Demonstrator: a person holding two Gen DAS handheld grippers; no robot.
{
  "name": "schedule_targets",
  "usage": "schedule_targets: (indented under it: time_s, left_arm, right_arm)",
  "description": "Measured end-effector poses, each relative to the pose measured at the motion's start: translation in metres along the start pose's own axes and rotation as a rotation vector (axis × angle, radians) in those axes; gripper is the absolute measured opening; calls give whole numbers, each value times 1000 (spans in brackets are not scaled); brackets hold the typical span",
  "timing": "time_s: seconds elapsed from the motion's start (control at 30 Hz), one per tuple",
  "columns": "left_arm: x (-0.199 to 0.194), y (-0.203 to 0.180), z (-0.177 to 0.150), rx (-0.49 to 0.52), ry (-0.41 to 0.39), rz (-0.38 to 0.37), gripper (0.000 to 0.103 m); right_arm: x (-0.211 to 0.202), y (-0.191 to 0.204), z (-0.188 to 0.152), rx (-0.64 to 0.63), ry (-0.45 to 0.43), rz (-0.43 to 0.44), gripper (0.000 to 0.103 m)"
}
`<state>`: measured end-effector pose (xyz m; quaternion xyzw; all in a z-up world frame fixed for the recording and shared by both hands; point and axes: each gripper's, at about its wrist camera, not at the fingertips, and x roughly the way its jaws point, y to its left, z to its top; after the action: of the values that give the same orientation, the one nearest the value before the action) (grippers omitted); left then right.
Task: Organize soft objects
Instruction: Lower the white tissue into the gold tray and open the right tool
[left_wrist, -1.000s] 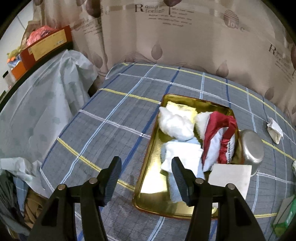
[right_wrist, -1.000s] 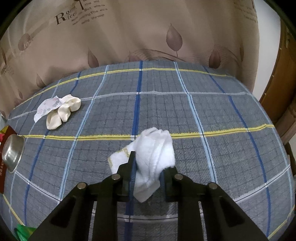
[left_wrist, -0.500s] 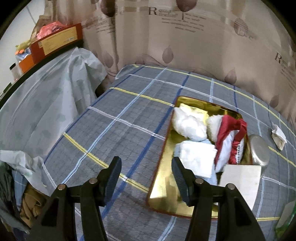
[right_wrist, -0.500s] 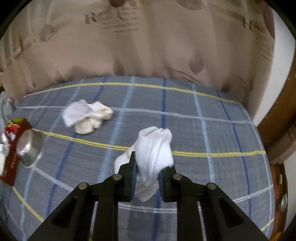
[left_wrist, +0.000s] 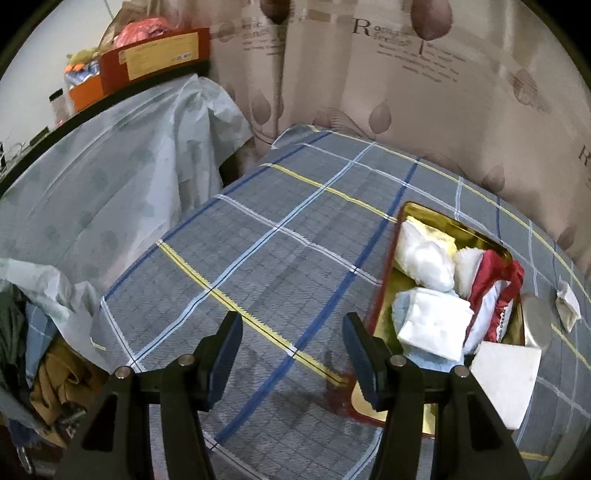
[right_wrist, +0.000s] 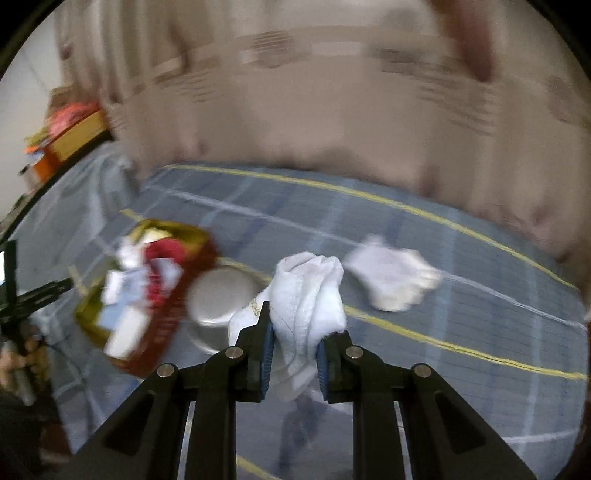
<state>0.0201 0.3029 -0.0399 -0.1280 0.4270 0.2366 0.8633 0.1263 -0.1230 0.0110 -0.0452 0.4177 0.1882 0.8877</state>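
Step in hand: transport. The right gripper (right_wrist: 294, 345) carries a bunched white sock (right_wrist: 308, 295) above the checked tablecloth (left_wrist: 280, 258), and its view now takes in the gold tray (right_wrist: 86, 317), heavily blurred. Judged from the task, the sock is bound for that tray.

Right jaws: drawn in narrow, the blue pads pressing both sides of the sock's lower part; the upper folds stand free above the fingertips and a loose end hangs below them.

Left jaws: the left gripper (left_wrist: 292, 334) stands wide apart, holding and touching nothing, above bare cloth just beside the tray's near left rim (left_wrist: 380, 295).

Tray contents: a white fluffy bundle (left_wrist: 424, 258), a folded white cloth (left_wrist: 432, 323), a red-and-white pouch (left_wrist: 495, 295) and a white card (left_wrist: 506, 380) lying over the near corner. Little gold floor shows except along the left edge.

Nearby, off the tray: a steel bowl (right_wrist: 218, 295) touching or just beside the tray's right side, between the tray and the carried sock; a second pale sock pair (right_wrist: 393, 280) lying on the cloth, well apart from the tray.

Next move calls for: bringing the sock over the bowl without brushing it, lowering onto the pile, then parting the jaws. The pale pair likely follows.

Risk: a soft load on a full tray may slide over the rim.
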Motion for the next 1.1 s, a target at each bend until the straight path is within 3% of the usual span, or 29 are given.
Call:
schedule_targets:
  time_s: [0.2,0.43,0.67,1.1]
  left_arm:
    - [-3,14,3,-55,-13,17,58]
    - [0,23,4,-83,0,17,58]
    - [0,25,4,-88,-3,34,58]
    - [4,19,2,-65,5,33,58]
  right_arm:
    - [36,88,11,-83,28,159,18]
    - [69,157,21,-143,36,245,18]
    - [104,195,29,-183,59,239,18]
    - [155,213,38,-178,81,188,23]
